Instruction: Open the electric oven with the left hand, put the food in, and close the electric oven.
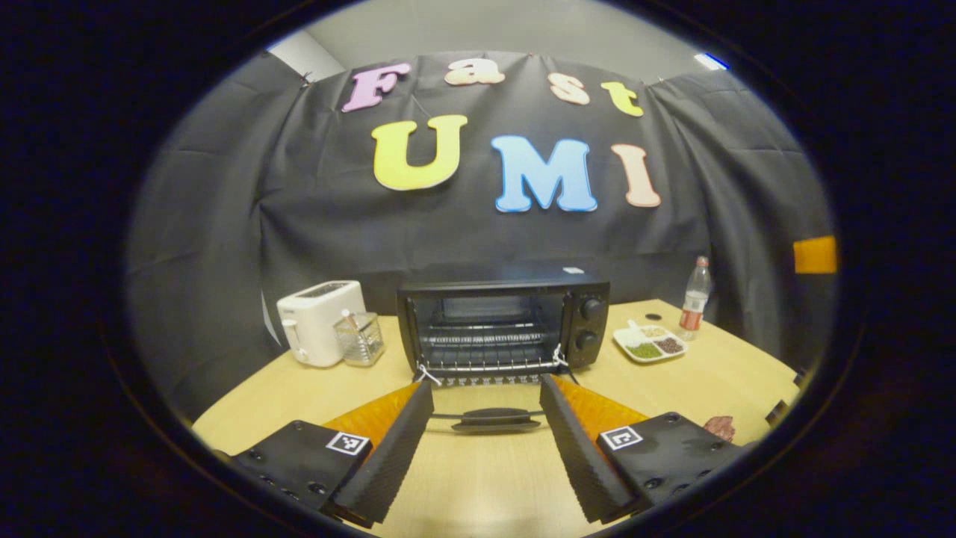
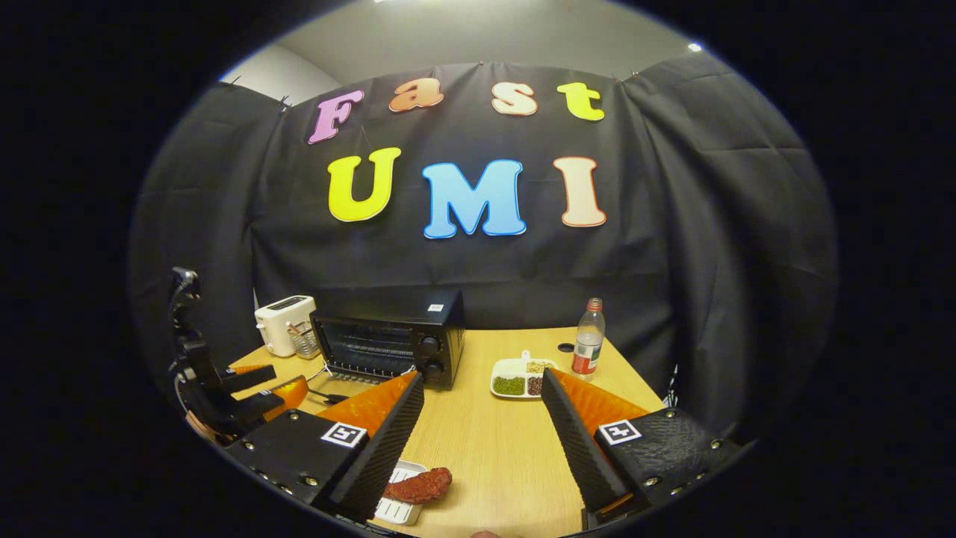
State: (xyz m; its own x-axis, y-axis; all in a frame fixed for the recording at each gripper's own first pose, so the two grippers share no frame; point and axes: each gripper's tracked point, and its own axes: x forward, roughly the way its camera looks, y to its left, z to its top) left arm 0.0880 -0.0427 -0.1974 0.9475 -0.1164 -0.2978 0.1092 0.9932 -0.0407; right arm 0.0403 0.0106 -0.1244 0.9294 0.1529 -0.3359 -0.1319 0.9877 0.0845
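The black electric oven (image 1: 504, 321) stands at the back of the table with its door folded down flat and the wire rack inside showing. The door handle (image 1: 495, 420) lies between the fingers of my left gripper (image 1: 485, 388), which is open and not pressing on it. In the right gripper view the oven (image 2: 388, 344) is at the left, and the left gripper (image 2: 246, 392) hovers in front of it. A reddish-brown piece of food (image 2: 418, 486) rests on a small white tray (image 2: 396, 509) near the front edge. My right gripper (image 2: 482, 379) is open above the table, with the food by its left finger.
A white toaster (image 1: 317, 321) and a small clear container (image 1: 360, 338) stand left of the oven. To its right are a white divided plate of beans (image 1: 648, 344) and a plastic bottle (image 1: 694, 299). The wooden table (image 1: 478, 478) ends close on every side.
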